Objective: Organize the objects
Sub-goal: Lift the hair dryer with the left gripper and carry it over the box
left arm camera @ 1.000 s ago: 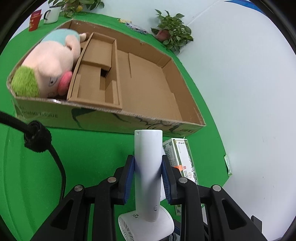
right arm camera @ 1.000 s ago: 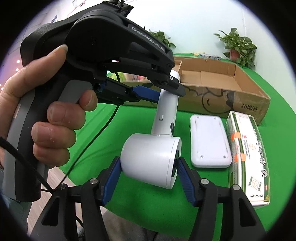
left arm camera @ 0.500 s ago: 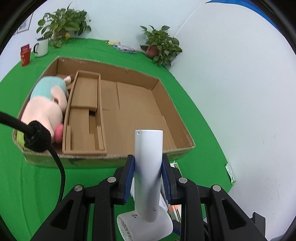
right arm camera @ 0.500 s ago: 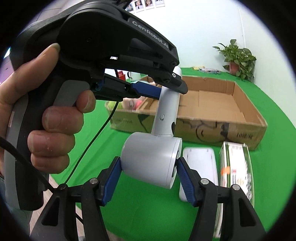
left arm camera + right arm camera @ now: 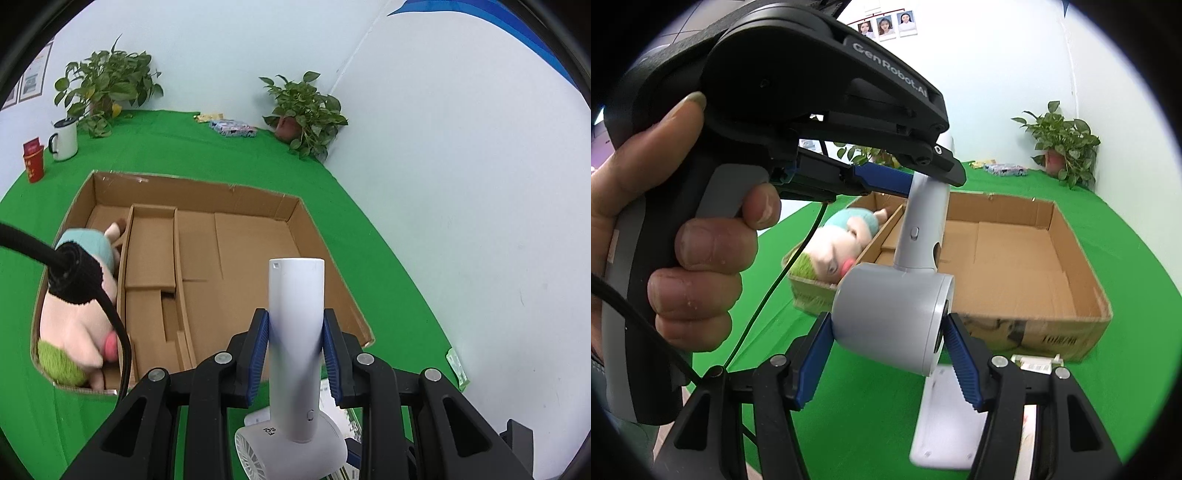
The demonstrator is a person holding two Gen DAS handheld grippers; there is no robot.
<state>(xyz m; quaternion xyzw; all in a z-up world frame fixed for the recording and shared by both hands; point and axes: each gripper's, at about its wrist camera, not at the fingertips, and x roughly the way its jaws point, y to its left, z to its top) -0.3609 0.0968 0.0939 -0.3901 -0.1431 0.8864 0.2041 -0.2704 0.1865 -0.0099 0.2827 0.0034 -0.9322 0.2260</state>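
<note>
The left hand-held gripper (image 5: pixel 295 345) pinches the white cylindrical handle of a small white handheld fan (image 5: pixel 295 332), its 2 blue pads pressed against the handle's sides. The right hand-held gripper (image 5: pixel 888 360) clamps the same fan (image 5: pixel 894 314) lower down, with its blue pads against the 2 flat ends of the round grey-white fan head. The fan hangs in the air between both tools, above the green-covered desk (image 5: pixel 369 240), near the front wall of a wide, shallow brown cardboard box (image 5: pixel 207 258).

In the box's left compartment lies a pink plush doll with green hair and a light blue top (image 5: pixel 79 317), beside a folded cardboard insert (image 5: pixel 151 273). The box's larger right part shows bare cardboard.

Under the fan on the desk, a flat white rectangular device (image 5: pixel 942 413) lies beside a printed carton, partly hidden. At the desk's far edge stand 2 potted green plants (image 5: pixel 306 110), a white enamel mug (image 5: pixel 65 139) and a small red tin (image 5: pixel 34 162).
</note>
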